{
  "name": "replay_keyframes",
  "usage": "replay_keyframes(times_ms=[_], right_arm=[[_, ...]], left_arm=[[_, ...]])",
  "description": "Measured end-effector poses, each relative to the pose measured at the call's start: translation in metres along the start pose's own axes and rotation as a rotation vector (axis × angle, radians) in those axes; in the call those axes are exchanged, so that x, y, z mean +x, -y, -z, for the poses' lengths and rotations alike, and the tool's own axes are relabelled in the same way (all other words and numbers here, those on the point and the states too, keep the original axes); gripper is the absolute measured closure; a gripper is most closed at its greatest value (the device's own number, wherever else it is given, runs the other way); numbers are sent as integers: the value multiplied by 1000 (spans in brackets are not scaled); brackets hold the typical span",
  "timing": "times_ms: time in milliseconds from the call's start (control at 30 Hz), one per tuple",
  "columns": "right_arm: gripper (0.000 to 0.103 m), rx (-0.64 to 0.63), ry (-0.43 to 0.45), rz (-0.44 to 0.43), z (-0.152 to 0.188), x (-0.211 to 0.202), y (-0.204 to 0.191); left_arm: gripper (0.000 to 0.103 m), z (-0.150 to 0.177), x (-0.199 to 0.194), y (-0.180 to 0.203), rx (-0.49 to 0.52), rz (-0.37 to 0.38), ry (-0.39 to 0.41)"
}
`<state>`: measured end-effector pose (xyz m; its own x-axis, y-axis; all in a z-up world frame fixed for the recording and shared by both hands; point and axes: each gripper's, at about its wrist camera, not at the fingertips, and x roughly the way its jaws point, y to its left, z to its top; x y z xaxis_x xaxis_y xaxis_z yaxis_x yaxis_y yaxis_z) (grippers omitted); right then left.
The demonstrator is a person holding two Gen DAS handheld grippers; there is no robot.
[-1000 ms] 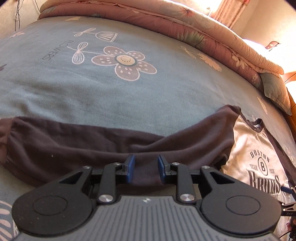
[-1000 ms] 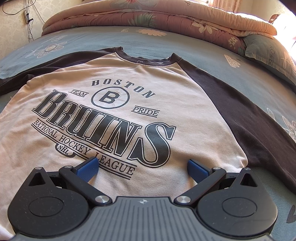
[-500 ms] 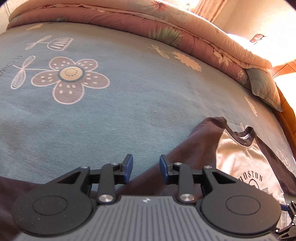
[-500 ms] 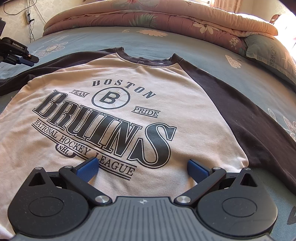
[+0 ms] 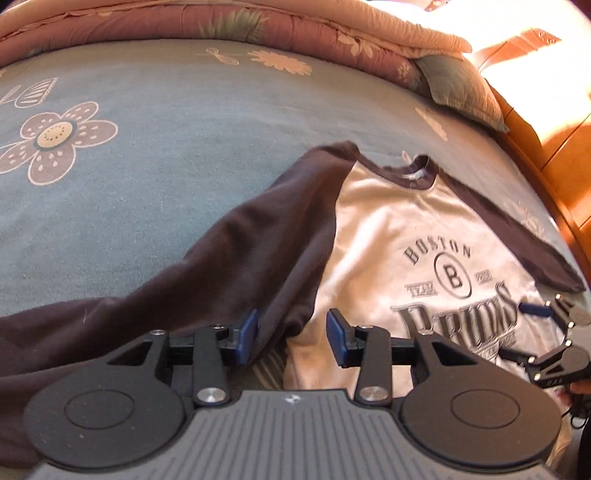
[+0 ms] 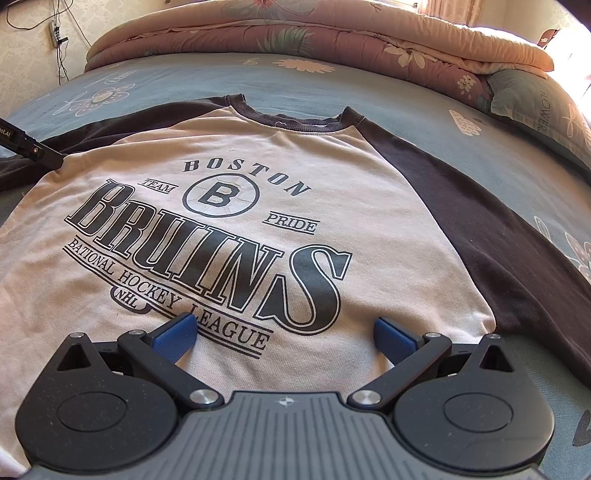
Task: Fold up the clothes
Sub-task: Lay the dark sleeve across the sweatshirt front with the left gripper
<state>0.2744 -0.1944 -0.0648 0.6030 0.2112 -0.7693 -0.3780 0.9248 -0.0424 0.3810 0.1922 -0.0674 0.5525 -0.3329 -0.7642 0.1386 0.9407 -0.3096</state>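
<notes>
A cream Boston Bruins raglan shirt (image 6: 236,229) with dark brown sleeves lies front-up on the bed. My left gripper (image 5: 291,332) is open, its blue pads (image 5: 247,328) astride the armpit fold where the shirt's left sleeve (image 5: 229,266) meets the body (image 5: 373,236); the sleeve is rumpled and lifted. My right gripper (image 6: 284,332) is wide open, low over the printed chest near the hem, holding nothing. It also shows in the left wrist view (image 5: 546,332) at the right edge. The other sleeve (image 6: 491,243) lies flat to the right.
The blue-grey flowered bedspread (image 5: 147,166) covers the bed. A rolled pink quilt (image 6: 332,40) and a pillow (image 6: 543,110) lie along the far side. A wooden bed frame (image 5: 546,155) runs along the right. Cables and a power strip (image 6: 55,33) hang on the wall.
My left gripper has swung right along the sleeve to the armpit, and the sleeve is now bunched and raised. The right gripper has stayed open over the chest.
</notes>
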Motion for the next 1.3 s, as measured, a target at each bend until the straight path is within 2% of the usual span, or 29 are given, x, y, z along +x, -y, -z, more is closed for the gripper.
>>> replay_keyframes(times_ms=[33, 100, 200, 333, 400, 467, 533, 633, 700, 767, 967, 1100, 1233, 1300], right_arm=[[0, -1, 0, 1, 0, 0, 0], [0, 0, 0, -1, 0, 0, 0], [0, 0, 0, -2, 0, 0, 1], [0, -1, -1, -2, 0, 0, 1], [0, -2, -1, -1, 0, 0, 1], [0, -2, 0, 0, 0, 0, 1], [0, -2, 0, 1, 0, 0, 0], [0, -1, 1, 1, 0, 0, 0], [0, -1, 1, 1, 0, 0, 0], [0, -1, 2, 1, 0, 0, 0], [0, -1, 3, 1, 1, 0, 1], [0, -2, 3, 0, 1, 0, 1], [0, -1, 3, 0, 1, -1, 1], [0, -1, 3, 0, 1, -1, 1]], left_arm=[[62, -8, -5, -5, -20, 18, 42], [62, -25, -7, -16, -42, -5, 102], [63, -43, 3, -45, -117, -110, 119], [65, -37, 16, -78, -222, -222, 90], [65, -26, 18, -78, -223, -201, 61], [65, -17, 14, -68, -195, -145, 62], [64, -8, 7, -48, -122, -70, 69], [61, 9, 7, -19, 48, -80, 35], [61, 16, 9, -11, 109, -113, 28], [61, 14, 4, -13, 77, -97, 43], [61, -15, -13, -45, -92, -28, 165], [63, -25, 1, -65, -161, -15, 152], [63, -20, 18, -69, -150, -59, 102], [63, -16, 19, -71, -158, -57, 117]])
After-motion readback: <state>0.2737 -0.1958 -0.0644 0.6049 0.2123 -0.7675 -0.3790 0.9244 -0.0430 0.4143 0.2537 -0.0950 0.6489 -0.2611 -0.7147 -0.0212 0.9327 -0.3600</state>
